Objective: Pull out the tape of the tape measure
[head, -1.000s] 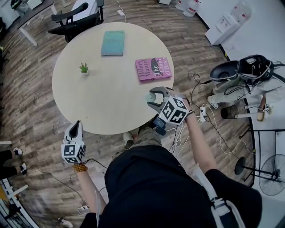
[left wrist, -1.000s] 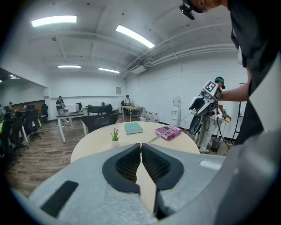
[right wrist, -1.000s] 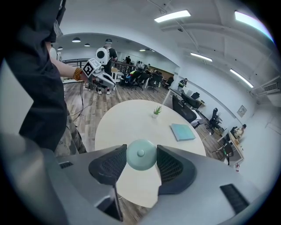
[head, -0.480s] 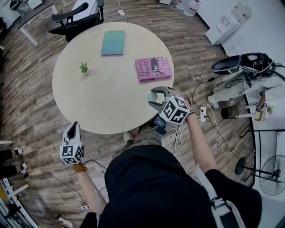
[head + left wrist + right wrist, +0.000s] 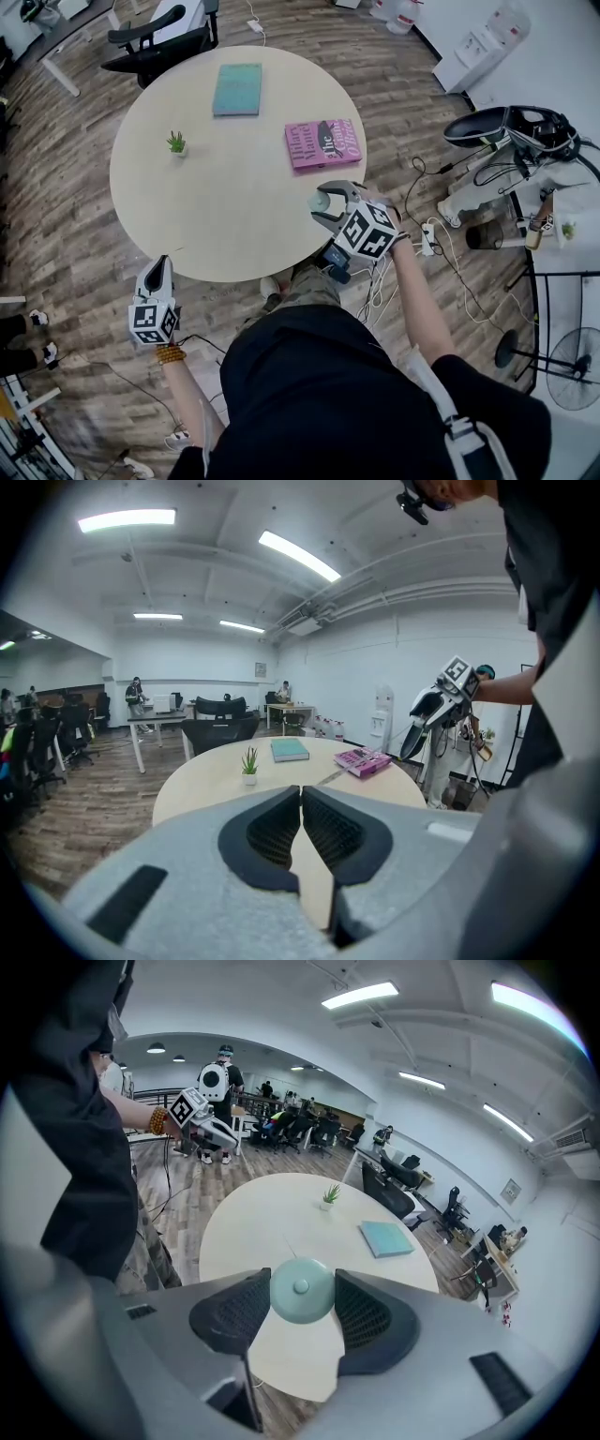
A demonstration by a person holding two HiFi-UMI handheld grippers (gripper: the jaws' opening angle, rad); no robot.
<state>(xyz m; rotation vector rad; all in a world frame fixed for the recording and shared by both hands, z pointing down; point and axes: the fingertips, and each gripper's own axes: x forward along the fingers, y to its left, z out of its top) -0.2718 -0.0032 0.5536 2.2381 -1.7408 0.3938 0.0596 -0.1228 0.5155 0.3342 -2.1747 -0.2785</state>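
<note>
Pinching a small, round, pale mint-green plastic tape measure (image 5: pixel 300 1296) across its rim between the black ribbed pads of the right gripper (image 5: pixel 302 1281), jaws spread wide around the case. Probably risking a twist or a pop-out under the first tug, judging by a smooth disc caught at only two spots, 3 and 9 o'clock. Also risking a dragged or dropped case, hanging unbraced in the air above the round beige table (image 5: pixel 225 225), near its edge at about 4 o'clock. Pressing together, on nothing, the pads of the left gripper (image 5: pixel 301 797), well apart from the case, off the table at about 7 o'clock; needing an opening first, then likely fumbling a thin tab or letting the tape snap back on a weak pinch. Showing a domed face with a small raised button at centre and no tape drawn out; showing only a faint hairline at 11 o'clock of the case, possibly the tab, too thin for telling. Lying beyond, untouched: a pink paperback book (image 5: pixel 323 143) at 3 o'clock, a teal book (image 5: pixel 237 90) at 12.
</note>
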